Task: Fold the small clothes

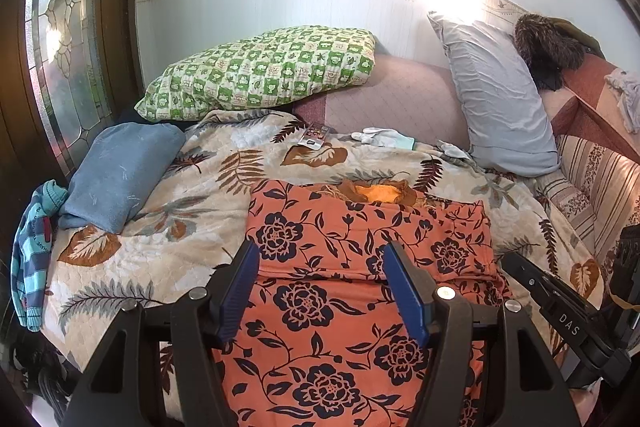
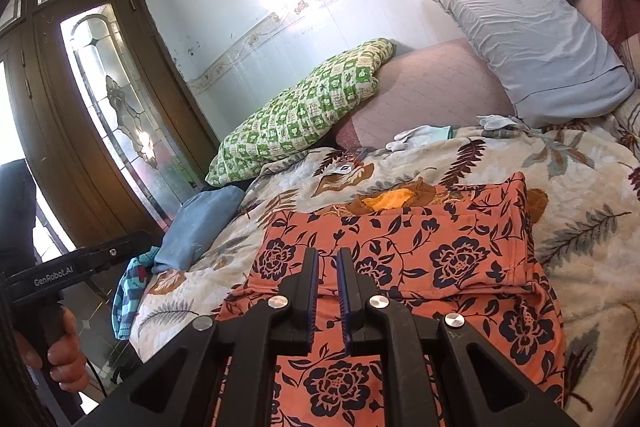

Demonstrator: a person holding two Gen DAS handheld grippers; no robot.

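Where the bed fills most of the room, a cream quilt (image 1: 192,259) printed with brown and grey leaves covers it from edge to edge, and the orange garment (image 1: 340,267) with dark navy flowers lies flat across its near middle, its far part doubled back over itself so a folded edge runs across the cloth. A grey pillow (image 1: 496,95) leans upright against the tiled wall at the head, and a green-and-cream checked pillow (image 1: 260,71) lies beside it toward the glazed wooden door (image 2: 120,115). A folded blue cloth (image 1: 116,175) sits on the quilt near the door side, with a striped turquoise garment (image 1: 32,255) hanging off the bed's edge just beyond it; it carries small lettering too blurred to read. The left gripper (image 1: 320,287) hovers over the orange garment with its blue-padded jaws standing well apart and nothing between them. The right gripper (image 2: 328,291) is over the same cloth, jaws drawn nearly together with only a thin gap; I cannot see fabric pinched there. From the left camera its black body shows the letters "DAS"; from the right camera the other tool reads "GenRobot.AI", held by a hand (image 2: 60,351). A small printed packet (image 1: 314,139) and white gloves (image 1: 380,137) lie farther up the quilt.
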